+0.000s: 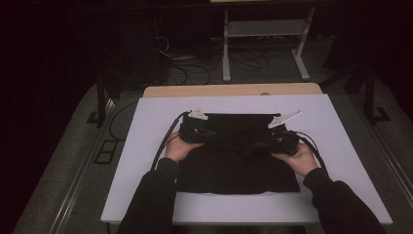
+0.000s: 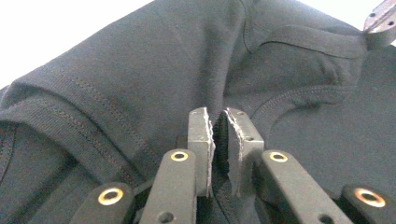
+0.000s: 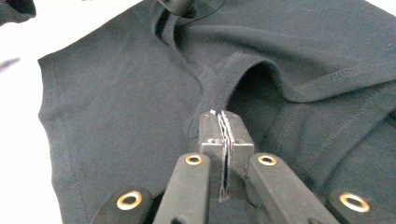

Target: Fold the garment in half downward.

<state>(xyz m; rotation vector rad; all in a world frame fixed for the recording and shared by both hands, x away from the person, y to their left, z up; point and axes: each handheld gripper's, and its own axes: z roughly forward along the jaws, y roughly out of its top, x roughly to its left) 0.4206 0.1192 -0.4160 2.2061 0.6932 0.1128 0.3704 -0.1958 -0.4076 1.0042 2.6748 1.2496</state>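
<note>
A black shirt (image 1: pixel 234 163) lies spread on the white tabletop (image 1: pixel 341 146), its far part bunched between my two hands. My left gripper (image 1: pixel 212 134) rests on the shirt's far left part. In the left gripper view its jaws stand almost together, with a raised fold of the shirt (image 2: pixel 140 70) pinched between the pads at the gripper (image 2: pixel 219 119). My right gripper (image 1: pixel 258 145) sits on the far right part. In the right gripper view the gripper (image 3: pixel 219 116) is shut on the shirt (image 3: pixel 116 93) at the edge of the neckline, pads pressed tight.
Bare white tabletop surrounds the shirt on all sides. A wooden strip (image 1: pixel 234 90) runs along the far table edge. Beyond it are floor cables (image 1: pixel 195 73) and a white stand (image 1: pixel 265 29). Dark sleeves come in from the bottom.
</note>
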